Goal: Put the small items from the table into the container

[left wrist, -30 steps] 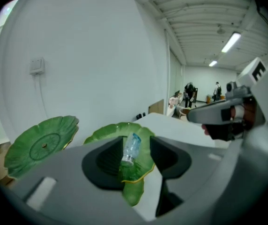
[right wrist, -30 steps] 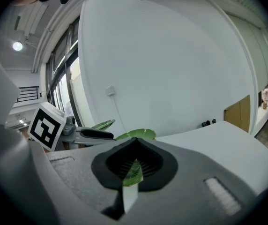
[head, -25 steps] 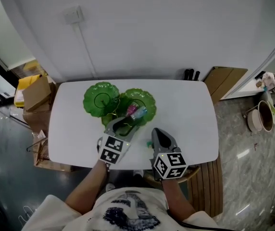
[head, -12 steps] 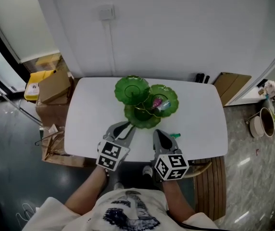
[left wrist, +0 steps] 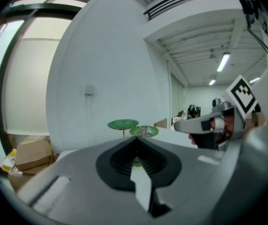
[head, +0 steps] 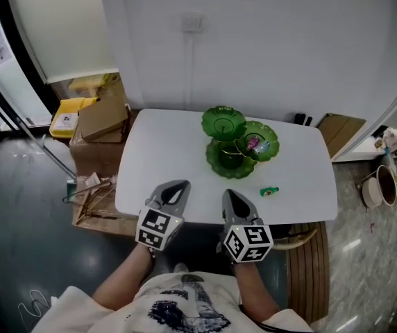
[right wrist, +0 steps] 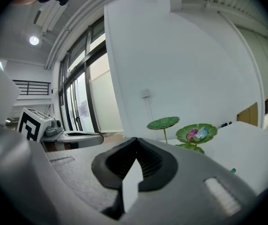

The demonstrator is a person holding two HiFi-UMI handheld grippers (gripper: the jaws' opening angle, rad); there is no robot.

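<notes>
A green dish of three leaf-shaped trays [head: 237,141] stands at the back middle of the white table [head: 164,158]. Pink and blue small items [head: 255,143] lie in its right tray. One small green item [head: 269,191] lies on the table in front of the dish, to the right. My left gripper [head: 175,186] and right gripper [head: 230,197] hover side by side over the table's near edge, well short of the dish. Both are shut and empty. The left gripper view shows the dish [left wrist: 143,131] far ahead; the right gripper view shows the dish [right wrist: 197,132] and the green item [right wrist: 234,171].
Cardboard boxes [head: 103,115] and a yellow box [head: 66,120] sit on the floor left of the table. A wooden bench [head: 309,269] stands at the near right corner. A pot [head: 375,184] is on the floor at far right. A white wall with a socket [head: 192,23] rises behind the table.
Both grippers have drawn back from the dish to the table's near edge. The left jaws, open beside the dish earlier, have closed with nothing in them.
</notes>
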